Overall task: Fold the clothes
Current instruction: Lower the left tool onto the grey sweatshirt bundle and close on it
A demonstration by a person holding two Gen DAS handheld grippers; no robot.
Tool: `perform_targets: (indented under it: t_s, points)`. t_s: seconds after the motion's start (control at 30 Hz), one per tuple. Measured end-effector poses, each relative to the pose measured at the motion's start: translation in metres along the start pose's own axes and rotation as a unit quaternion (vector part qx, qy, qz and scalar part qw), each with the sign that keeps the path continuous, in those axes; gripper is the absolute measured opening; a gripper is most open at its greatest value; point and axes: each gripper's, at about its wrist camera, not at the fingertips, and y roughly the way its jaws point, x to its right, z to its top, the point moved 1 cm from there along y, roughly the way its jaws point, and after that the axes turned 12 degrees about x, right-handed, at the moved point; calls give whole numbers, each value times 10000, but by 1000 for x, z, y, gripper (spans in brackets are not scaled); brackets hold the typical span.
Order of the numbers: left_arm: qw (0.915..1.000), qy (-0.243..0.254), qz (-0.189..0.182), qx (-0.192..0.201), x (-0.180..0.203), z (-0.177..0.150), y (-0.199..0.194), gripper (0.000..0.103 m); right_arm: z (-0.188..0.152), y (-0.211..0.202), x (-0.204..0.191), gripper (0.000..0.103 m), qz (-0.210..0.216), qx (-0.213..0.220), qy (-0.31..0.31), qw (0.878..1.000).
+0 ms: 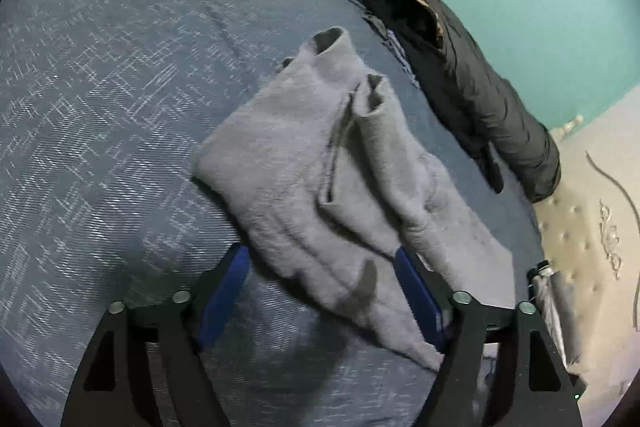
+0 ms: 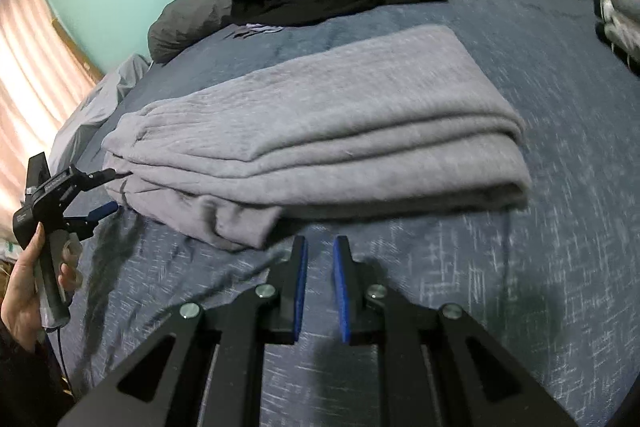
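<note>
Because the grey sweater (image 2: 320, 131) is thick, soft knit, it looks light but floppy, so I judge it should be taken at the folded edge, through all layers. It lies folded on the blue bed cover (image 2: 540, 227). The left gripper (image 1: 320, 267) has wide jaws around its end, not pressing. The right gripper (image 2: 320, 255) has narrow, empty jaws just beside it.

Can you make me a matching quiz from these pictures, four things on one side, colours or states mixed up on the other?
Things:
1. folded garment
2. bedspread
3. left gripper
4. right gripper

Descriptions:
A. jaws nearly closed, nothing between them
B. dark blue with pale crosshatch marks
C. grey, lying in stacked layers
D. jaws spread wide at the garment's edge

Pairs: 1-C, 2-B, 3-D, 4-A
</note>
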Motion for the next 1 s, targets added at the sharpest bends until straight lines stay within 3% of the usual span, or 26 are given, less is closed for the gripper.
perform_targets:
  t_s: [0.3,0.5,0.83,1.0]
  points:
    - [9986,-320,356,234,-2,15,24,88,-4,-6,9,13,354,178,138,9991]
    - [9966,-698,281,333,-5,24,40,88,-4,-4,11,13,585,219,212,9978]
    - [9964,-627,301,484,11,19,43,88,5,-4,16,13,771,336,395,9957]
    - [9928,-1010,172,618,6,20,36,90,5,-3,15,13,878,303,366,9950]
